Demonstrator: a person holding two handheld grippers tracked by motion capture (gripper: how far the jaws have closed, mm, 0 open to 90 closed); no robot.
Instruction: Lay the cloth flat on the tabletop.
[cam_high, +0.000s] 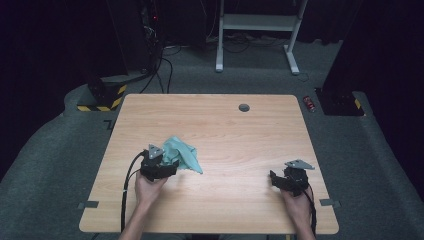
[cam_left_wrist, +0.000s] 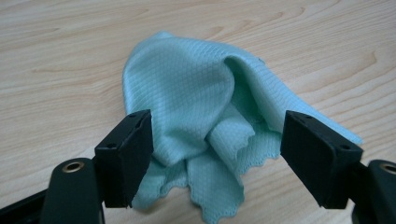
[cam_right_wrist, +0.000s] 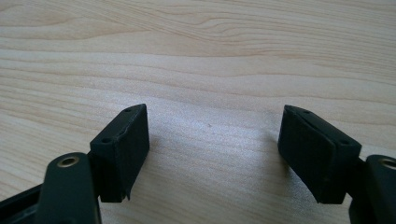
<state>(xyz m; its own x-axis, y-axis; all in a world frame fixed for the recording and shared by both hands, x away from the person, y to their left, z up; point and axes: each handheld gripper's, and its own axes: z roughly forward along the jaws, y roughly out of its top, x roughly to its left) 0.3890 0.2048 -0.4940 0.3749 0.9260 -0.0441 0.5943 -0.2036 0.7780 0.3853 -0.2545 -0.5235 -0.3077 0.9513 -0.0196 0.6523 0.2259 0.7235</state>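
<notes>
A crumpled light teal cloth (cam_high: 183, 153) lies on the wooden table (cam_high: 225, 130), left of the middle. My left gripper (cam_high: 167, 165) is at the cloth's near edge and stands open. In the left gripper view the cloth (cam_left_wrist: 201, 116) bunches up between the two wide-apart jaws, its scalloped hem toward me; the left gripper (cam_left_wrist: 217, 140) has not closed on it. My right gripper (cam_high: 274, 179) rests near the table's right front, open, facing left. In the right gripper view the right gripper (cam_right_wrist: 212, 135) has bare wood between its jaws.
A small round grommet (cam_high: 244, 107) sits in the table top near the far edge. Beyond the table are a white desk frame (cam_high: 257, 30), cables on grey carpet and a yellow-black striped base (cam_high: 102, 97). A small red object (cam_high: 310, 103) lies on the floor at right.
</notes>
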